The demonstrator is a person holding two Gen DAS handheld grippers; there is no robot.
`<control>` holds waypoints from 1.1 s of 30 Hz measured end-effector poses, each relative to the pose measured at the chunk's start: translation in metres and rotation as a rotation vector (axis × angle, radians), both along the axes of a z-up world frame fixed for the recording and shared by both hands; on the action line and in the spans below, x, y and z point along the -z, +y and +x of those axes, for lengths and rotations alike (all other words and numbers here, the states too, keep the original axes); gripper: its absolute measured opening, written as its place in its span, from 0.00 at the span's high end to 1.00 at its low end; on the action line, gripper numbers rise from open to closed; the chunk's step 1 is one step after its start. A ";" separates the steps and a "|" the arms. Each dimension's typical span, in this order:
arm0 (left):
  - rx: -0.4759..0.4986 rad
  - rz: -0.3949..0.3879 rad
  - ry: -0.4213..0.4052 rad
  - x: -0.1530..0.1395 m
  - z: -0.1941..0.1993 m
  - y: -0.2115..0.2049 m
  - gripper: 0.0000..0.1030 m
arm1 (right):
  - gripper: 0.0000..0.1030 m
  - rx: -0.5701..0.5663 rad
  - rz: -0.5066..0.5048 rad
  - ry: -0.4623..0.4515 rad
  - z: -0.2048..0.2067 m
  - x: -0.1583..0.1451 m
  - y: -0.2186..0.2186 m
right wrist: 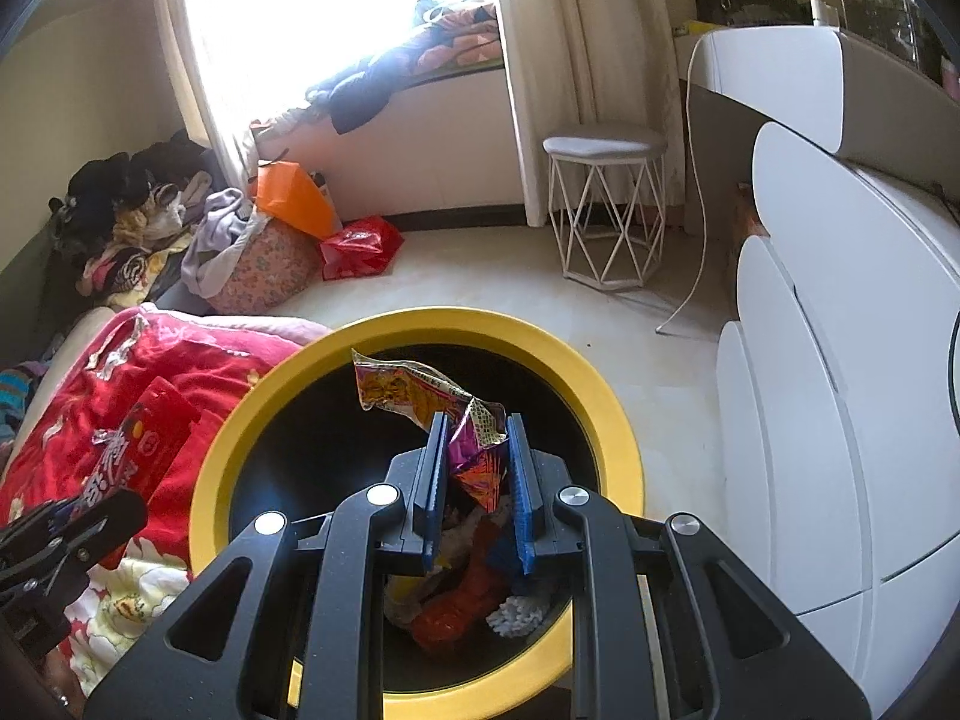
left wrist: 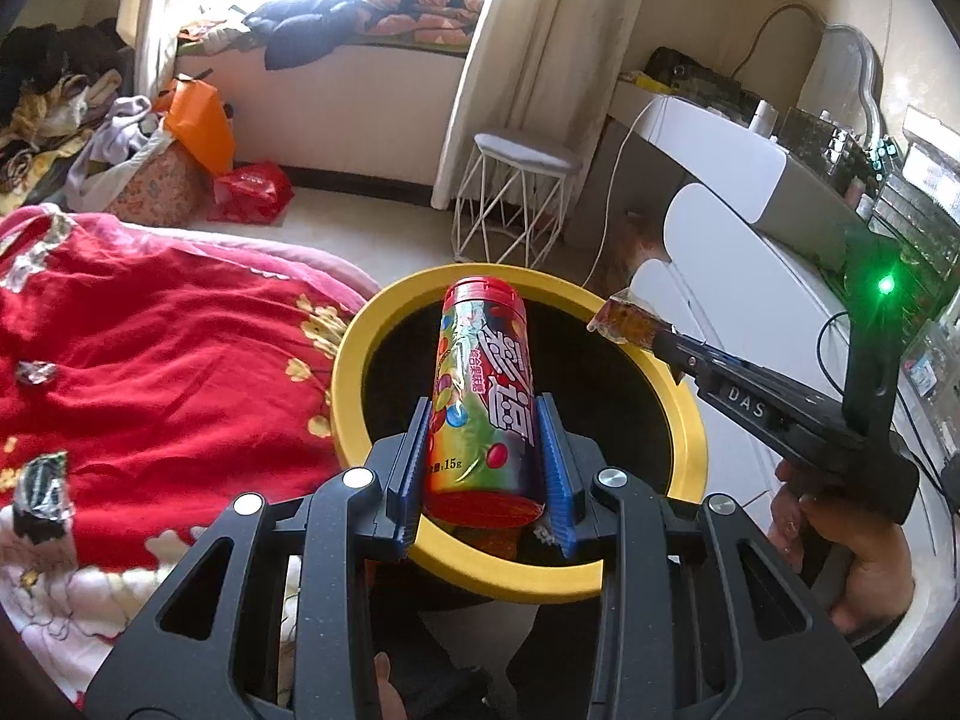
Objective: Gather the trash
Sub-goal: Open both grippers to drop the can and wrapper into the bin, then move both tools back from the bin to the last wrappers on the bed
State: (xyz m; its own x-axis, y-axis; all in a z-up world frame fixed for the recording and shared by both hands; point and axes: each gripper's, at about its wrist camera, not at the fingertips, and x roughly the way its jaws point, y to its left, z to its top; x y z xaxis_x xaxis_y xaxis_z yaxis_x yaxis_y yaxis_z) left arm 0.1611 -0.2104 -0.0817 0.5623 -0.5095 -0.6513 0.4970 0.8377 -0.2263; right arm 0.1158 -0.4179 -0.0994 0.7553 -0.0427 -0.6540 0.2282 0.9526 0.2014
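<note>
Now both tools are hanging over the round yellow-rimmed black bin (right wrist: 606, 420), the drop-off step. Nearest its rim, the left tool (left wrist: 485, 438) is pinching a red cylindrical candy tube (left wrist: 480, 396); farther over the opening, the right tool (right wrist: 477, 450) is pinching a crumpled foil snack wrapper (right wrist: 414, 390). Next, both should be spreading to release. Beyond the bin, foil scraps (left wrist: 36, 371) are lying on the red bed.

Daylight poured through my window (right wrist: 288, 18), blown out white, washing the curtain (right wrist: 198, 90). Both views stayed sharp; the lenses bent the edges, corners went black, and the bin (right wrist: 420, 324) inside stayed dark.
</note>
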 end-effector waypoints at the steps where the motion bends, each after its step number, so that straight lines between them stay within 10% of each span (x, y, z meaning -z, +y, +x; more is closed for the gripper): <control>1: 0.001 0.002 0.004 0.002 0.001 -0.003 0.74 | 0.82 -0.001 0.003 0.003 0.000 0.001 -0.001; 12: -0.020 0.016 0.043 0.019 0.016 -0.012 0.73 | 0.77 0.001 0.055 0.022 0.005 0.011 -0.012; 16: -0.052 -0.003 0.046 0.020 0.014 -0.003 0.35 | 0.64 0.005 0.082 0.034 0.007 0.017 -0.013; 22: -0.108 -0.032 -0.004 0.004 0.004 0.023 0.11 | 0.53 0.013 0.098 0.015 0.006 0.013 -0.015; 33: -0.238 -0.018 -0.094 -0.031 -0.012 0.078 0.11 | 0.47 -0.076 0.050 -0.064 0.000 -0.017 0.027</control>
State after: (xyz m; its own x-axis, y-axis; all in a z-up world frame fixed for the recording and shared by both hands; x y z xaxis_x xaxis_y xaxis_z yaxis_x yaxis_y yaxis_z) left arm 0.1491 -0.1324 -0.0508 0.7256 -0.3664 -0.5825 0.3057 0.9300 -0.2042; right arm 0.1156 -0.3909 -0.0825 0.7953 0.0478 -0.6044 0.1410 0.9550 0.2610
